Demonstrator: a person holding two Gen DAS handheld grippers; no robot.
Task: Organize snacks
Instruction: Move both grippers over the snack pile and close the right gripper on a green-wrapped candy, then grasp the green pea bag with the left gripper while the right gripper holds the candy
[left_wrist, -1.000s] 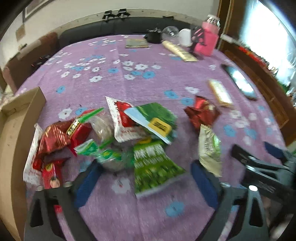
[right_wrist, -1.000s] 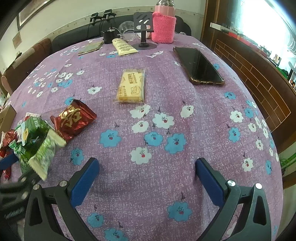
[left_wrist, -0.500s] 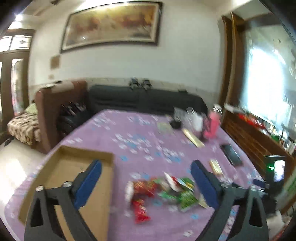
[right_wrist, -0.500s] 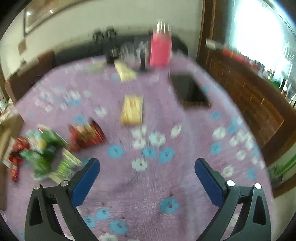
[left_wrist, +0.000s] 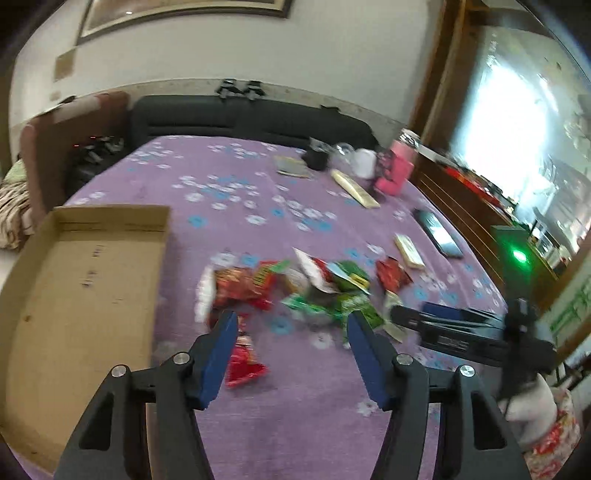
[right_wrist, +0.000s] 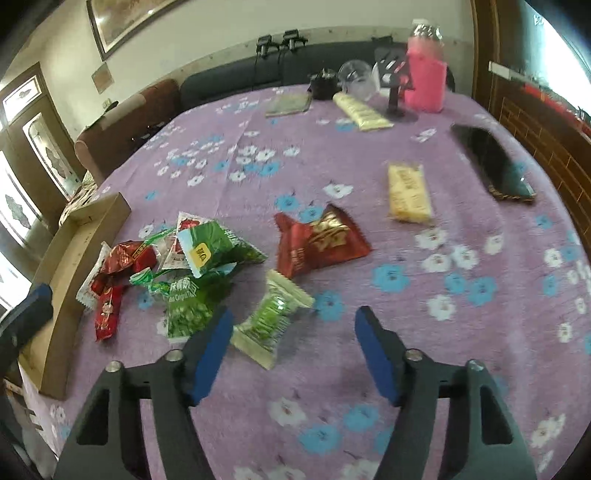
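I hold both the left gripper (left_wrist: 288, 328) and right gripper (right_wrist: 293, 325) wide apart and empty above the surface (right_wrist: 369, 155), snack packets (right_wrist: 192, 258) piled beside the cardboard tray (left_wrist: 74, 280).

- My fingers (right_wrist: 210, 354) are blue on black frames.
- The bench (right_wrist: 332, 155) cloth is purple with blue and white flowers.
- Snack packets (right_wrist: 207, 247) are green, red and pale yellow.
- The box (left_wrist: 81, 280) is brown.
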